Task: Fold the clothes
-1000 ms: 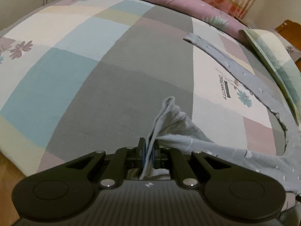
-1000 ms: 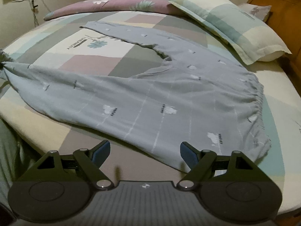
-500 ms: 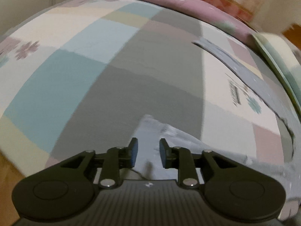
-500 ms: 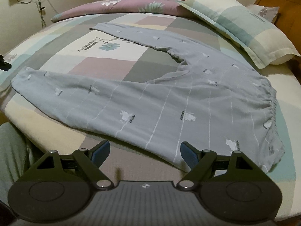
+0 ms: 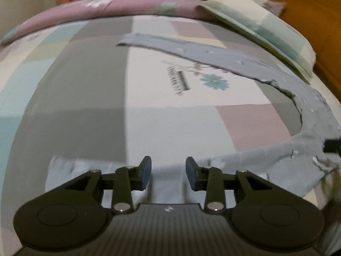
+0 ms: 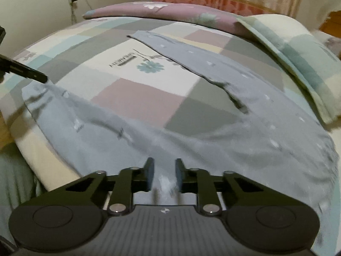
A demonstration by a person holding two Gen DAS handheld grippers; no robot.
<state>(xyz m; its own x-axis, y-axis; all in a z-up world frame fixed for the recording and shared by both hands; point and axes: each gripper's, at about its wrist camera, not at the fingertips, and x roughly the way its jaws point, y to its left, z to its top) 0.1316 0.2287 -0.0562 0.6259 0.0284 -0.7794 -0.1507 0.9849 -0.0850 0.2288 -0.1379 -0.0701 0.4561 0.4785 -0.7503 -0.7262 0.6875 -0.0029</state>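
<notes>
Grey printed pajama pants (image 6: pixel 213 128) lie spread on the bed, legs apart in a V. The far leg (image 5: pixel 202 53) runs toward the pillows; the near leg's cuff (image 5: pixel 70 168) lies flat under my left gripper (image 5: pixel 168 172), which is open and empty just above it. My right gripper (image 6: pixel 164 175) is partly open, its jaws astride the near edge of the pants fabric, not closed on it. The left gripper's finger also shows at the left in the right wrist view (image 6: pixel 27 72).
The bed has a patchwork sheet (image 5: pixel 89 98). A pink quilt roll (image 6: pixel 170 12) and a green checked pillow (image 6: pixel 298 59) lie at the back. A wooden headboard (image 5: pixel 309 10) is at right. The bed's near edge drops off at lower left (image 6: pixel 19 160).
My left gripper let go of the leg cuff, opened and swung right; the cuff now lies flat. My right gripper moved forward over the pants edge and narrowed its jaws.
</notes>
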